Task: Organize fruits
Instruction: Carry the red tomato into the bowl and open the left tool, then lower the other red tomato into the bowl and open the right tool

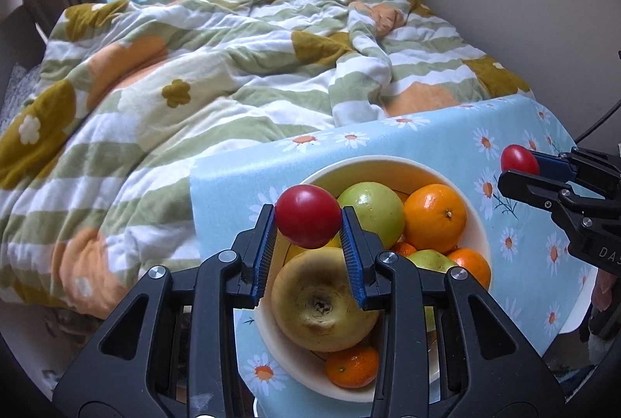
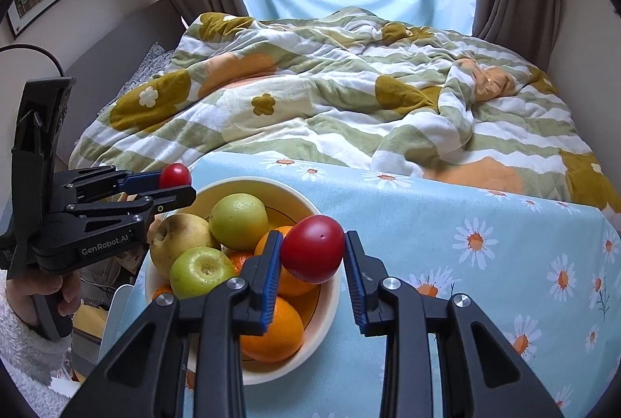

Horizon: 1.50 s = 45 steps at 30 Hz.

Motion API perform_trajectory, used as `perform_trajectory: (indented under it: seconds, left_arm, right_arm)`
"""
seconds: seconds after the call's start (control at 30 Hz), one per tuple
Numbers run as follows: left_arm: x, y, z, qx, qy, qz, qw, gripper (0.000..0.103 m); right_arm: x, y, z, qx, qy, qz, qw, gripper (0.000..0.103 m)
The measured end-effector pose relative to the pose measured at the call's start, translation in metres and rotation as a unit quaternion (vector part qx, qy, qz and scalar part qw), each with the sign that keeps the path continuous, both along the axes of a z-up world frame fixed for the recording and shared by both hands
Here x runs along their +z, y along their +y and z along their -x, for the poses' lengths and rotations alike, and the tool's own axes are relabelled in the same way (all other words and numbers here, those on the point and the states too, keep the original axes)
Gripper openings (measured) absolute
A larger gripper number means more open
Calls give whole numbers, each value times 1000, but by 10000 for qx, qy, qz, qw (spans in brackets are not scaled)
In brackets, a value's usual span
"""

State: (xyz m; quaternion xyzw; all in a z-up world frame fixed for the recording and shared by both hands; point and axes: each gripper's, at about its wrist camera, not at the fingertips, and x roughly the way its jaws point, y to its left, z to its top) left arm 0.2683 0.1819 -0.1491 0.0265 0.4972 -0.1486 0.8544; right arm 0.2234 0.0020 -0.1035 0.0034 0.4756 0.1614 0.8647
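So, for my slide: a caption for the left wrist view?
Left claw holds a red fruit above the fruit bowl.

1. Your left gripper (image 1: 308, 224) is showing matte black linkage arms, silver round pivot screws and ribbed blue pads (image 1: 351, 243).
2. Your right gripper (image 2: 312, 247) is wearing the same colours.
3. At the left of the right wrist frame, white "GenRobot.AI" lettering is showing.
4. Your left hand (image 2: 42, 295) is showing bare skin under a fluffy white sleeve (image 2: 23, 352).
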Motion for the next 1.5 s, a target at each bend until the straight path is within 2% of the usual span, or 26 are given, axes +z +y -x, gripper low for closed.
perform_trajectory:
  seconds: [0.17, 0.27, 0.33, 0.5, 0.7, 1.07, 1.27, 1.33, 1.4, 1.5]
  left_arm:
    - [-3, 4, -1, 13, 72, 30, 10000, 43]
    - [2, 8, 2, 15, 16, 114, 9999, 103]
    - [5, 11, 3, 25, -19, 206, 9998, 103]
    - [8, 12, 11, 37, 13, 91, 10000, 103]
    - [15, 20, 28, 171, 47, 137, 9997, 103]
    - [14, 29, 57, 328, 102, 32, 9994, 103]
    - [10, 33, 66, 420, 162, 82, 9990, 103]
    - [8, 33, 68, 430, 186, 80, 9989, 103]
    - [7, 34, 70, 436, 201, 91, 9988, 103]
    - [5, 33, 72, 462, 214, 53, 9987, 103]
  right_arm:
    - [1, 0, -3, -83, -30, 21, 10000, 29]
    - [2, 0, -4, -104, -46, 48, 9999, 29]
    - [3, 1, -5, -94, -56, 67, 9999, 29]
    - [5, 4, -8, -12, -72, 97, 9999, 29]
    - [4, 15, -19, 223, -20, 34, 9997, 29]
    - [-17, 34, -42, 560, 219, 42, 9982, 29]
    - [-31, 38, -48, 518, 343, 72, 9980, 29]
    - [-31, 38, -48, 527, 317, 18, 9981, 41]
    - [-30, 38, -48, 549, 319, -73, 9980, 71]
    - [-28, 37, -45, 544, 254, -136, 9981, 75]
